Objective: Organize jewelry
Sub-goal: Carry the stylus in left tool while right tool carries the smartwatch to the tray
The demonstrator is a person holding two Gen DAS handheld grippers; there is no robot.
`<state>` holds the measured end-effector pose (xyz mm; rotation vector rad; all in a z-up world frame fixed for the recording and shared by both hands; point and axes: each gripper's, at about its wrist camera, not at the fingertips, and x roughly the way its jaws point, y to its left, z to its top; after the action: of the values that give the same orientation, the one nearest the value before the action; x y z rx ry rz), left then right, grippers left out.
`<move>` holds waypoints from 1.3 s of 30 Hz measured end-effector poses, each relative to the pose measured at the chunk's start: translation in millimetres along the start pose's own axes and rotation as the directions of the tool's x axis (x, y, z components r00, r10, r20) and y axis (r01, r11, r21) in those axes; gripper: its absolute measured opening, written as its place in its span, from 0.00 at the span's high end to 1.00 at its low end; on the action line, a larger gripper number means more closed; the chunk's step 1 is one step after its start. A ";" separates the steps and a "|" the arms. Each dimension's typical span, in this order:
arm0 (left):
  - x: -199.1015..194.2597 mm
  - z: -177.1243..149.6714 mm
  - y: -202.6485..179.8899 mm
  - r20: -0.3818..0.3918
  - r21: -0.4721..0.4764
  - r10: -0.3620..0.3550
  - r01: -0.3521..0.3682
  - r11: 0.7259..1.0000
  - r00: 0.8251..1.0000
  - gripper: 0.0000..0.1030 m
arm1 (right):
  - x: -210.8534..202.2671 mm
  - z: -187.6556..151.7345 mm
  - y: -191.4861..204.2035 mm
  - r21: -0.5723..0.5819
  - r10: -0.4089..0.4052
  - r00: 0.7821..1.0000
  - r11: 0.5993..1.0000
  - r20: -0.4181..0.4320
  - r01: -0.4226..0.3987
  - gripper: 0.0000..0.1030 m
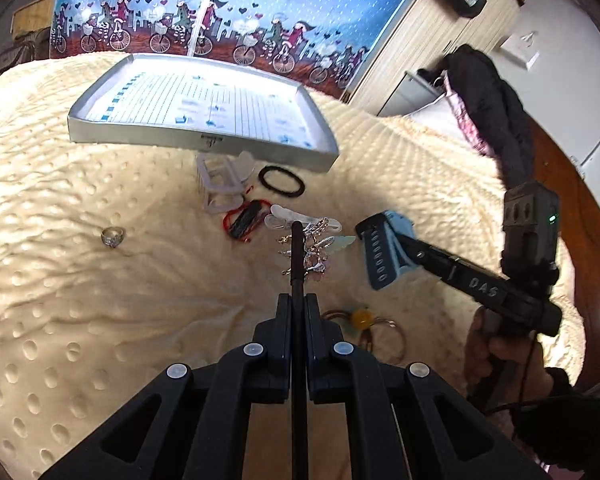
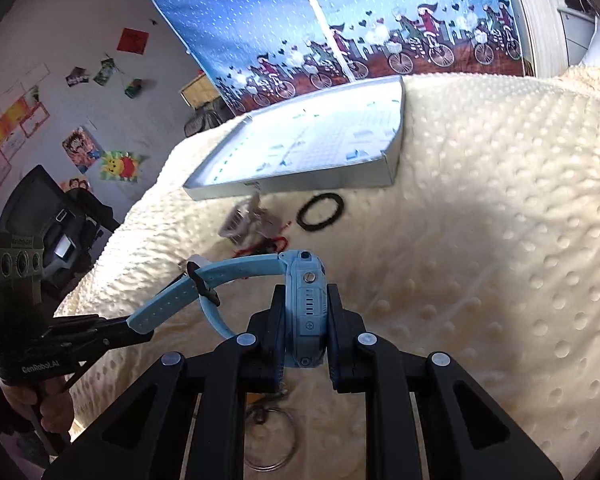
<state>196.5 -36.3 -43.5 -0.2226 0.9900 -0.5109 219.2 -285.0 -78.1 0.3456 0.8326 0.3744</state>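
Cream, dimpled blanket (image 1: 100,300) carried everything. A shallow grey tray (image 1: 204,136) sat at its far edge, looking tilted on the soft bedding. It held no jewelry that I could see.

The pale blue watch (image 2: 306,312) was off the blanket, above its middle. The right gripper (image 2: 306,292) pinched its case from both sides. Its long strap (image 2: 172,300) hung free to the left, near the tips of the other tool.

The left gripper (image 1: 296,300) had its jaws pressed together on a thin dark strip (image 1: 297,248) that poked forward over a cluster of silver charms (image 1: 320,248). I could not tell what that strip was.

Wire bangles (image 1: 384,336) lay on the near side, a black hair tie (image 1: 281,180) just in front of the tray, and a ring (image 1: 112,236) alone toward the left edge.

The likeliest trouble, in my judgement, was the loose strap. On the way to the tray it could swing and catch the dark strip or drag the charms. The case was smooth and held only at its sides, so a quick turn might let it twist out. Setting it down on the tray's raised side could rock the tray, since the blanket gave little support. The ring could easily sink into a dimple and be overlooked.
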 end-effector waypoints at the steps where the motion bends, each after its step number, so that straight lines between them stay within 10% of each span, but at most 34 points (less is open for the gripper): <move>1: -0.9 0.8 1.9 -0.003 -0.003 -0.009 0.009 1.000 1.000 0.95 | -0.8 -0.2 -1.6 0.000 0.003 1.000 1.000 -0.006 -0.003 0.85; 10: 14.3 -17.4 8.2 -0.215 -0.012 0.045 -0.049 0.999 0.976 0.95 | 9.4 -8.0 -13.3 0.026 0.008 0.998 1.000 -0.063 -0.006 0.85; 39: 0.7 -51.4 -9.8 -0.242 -0.021 -0.120 0.118 0.993 0.963 0.95 | 9.4 -15.8 -4.0 -0.040 0.033 0.998 0.999 -0.060 -0.035 0.85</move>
<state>150.5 -42.5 -67.7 -0.2299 1.2221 -0.6564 213.5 -281.9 -95.8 0.3117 0.8768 0.4349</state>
